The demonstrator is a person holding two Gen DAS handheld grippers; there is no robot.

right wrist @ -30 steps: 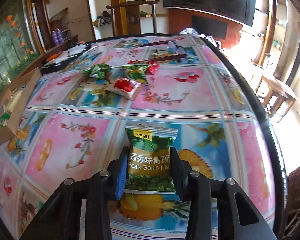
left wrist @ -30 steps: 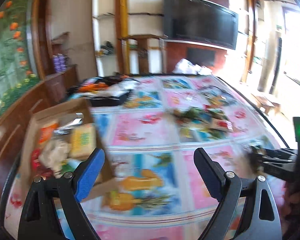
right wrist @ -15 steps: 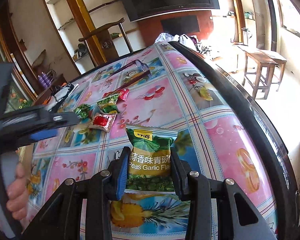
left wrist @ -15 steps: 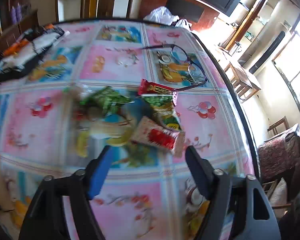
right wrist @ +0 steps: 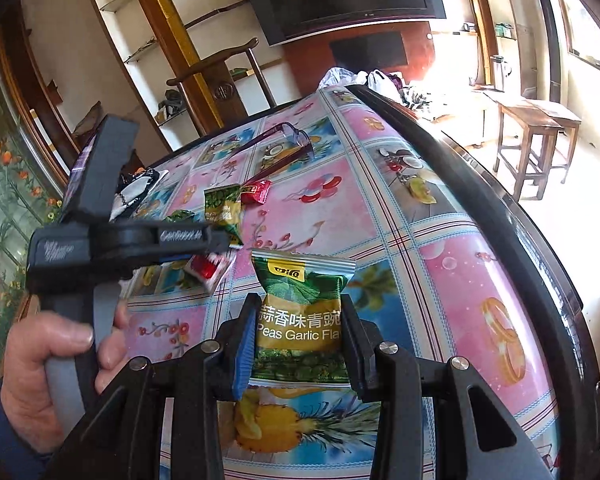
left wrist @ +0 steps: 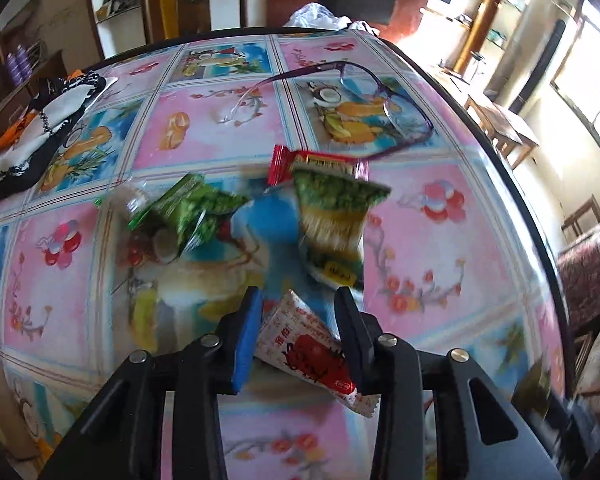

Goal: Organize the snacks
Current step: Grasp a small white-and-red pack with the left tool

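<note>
The left hand-held gripper (left wrist: 296,320) is being closed around a white-and-red snack packet (left wrist: 304,354) lying on the surface (left wrist: 204,136); its jaws have just been closing, and the packet is sitting slantwise between the pads, with one crimped end sticking out past the right pad. Whether the pads are already pressing on it cannot be told from the wrist view (the jaws are narrow, but a sliver of gap seems to remain at the black pad). The right hand-held gripper (right wrist: 300,336) is being held clear of the surface with a green garlic-pea packet (right wrist: 302,320) clamped firmly between its pads.

Just ahead of the left jaws, a green-and-yellow packet (left wrist: 332,224), a crumpled green packet (left wrist: 192,212) and a red wrapper (left wrist: 316,164) are lying close together, with a pair of glasses (left wrist: 364,112) beyond them.

Because the packet is being caught at an angle near one end, it is likely to be pivoted or squeezed out as the lift is begun. The slick film could also be slipped through a light pinch. The neighbouring green-and-yellow packet is near enough to be dragged along.
</note>
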